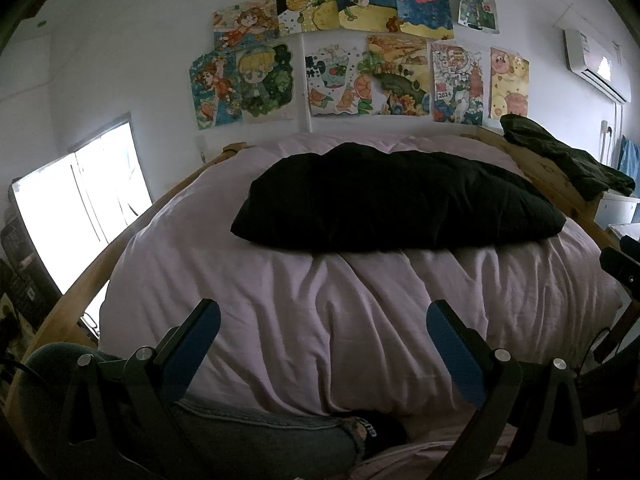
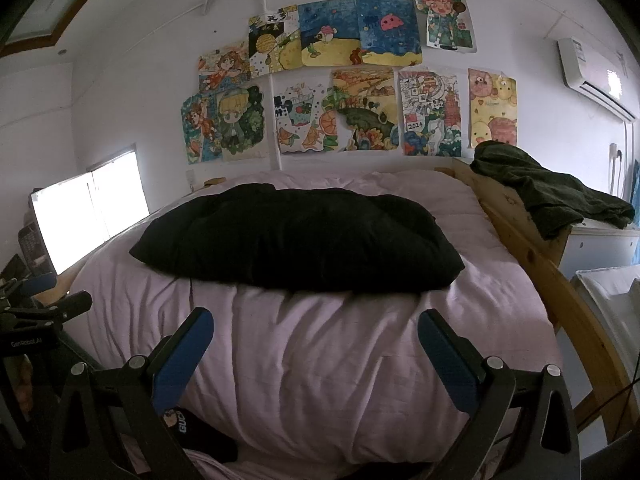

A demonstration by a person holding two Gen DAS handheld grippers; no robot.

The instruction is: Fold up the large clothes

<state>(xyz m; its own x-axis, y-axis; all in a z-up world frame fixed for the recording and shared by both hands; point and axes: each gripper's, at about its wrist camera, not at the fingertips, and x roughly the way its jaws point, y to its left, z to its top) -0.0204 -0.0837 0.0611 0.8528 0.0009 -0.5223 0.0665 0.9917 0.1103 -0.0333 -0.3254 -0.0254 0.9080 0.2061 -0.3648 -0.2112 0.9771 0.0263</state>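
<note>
left gripper point(image 1: 323, 322): jaws spread, empty | right gripper point(image 2: 316, 330): jaws spread, empty | flat black cloth garment point(image 1: 394, 200) on pale pink quilt point(image 1: 280, 312): ahead beyond both fingertips, apart, long axis crosswise | nearer hand: cannot tell

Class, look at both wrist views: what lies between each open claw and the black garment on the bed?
Only wrinkled pale pink bedding. Both views show nothing else between the left claw or right claw and the black garment.
</note>
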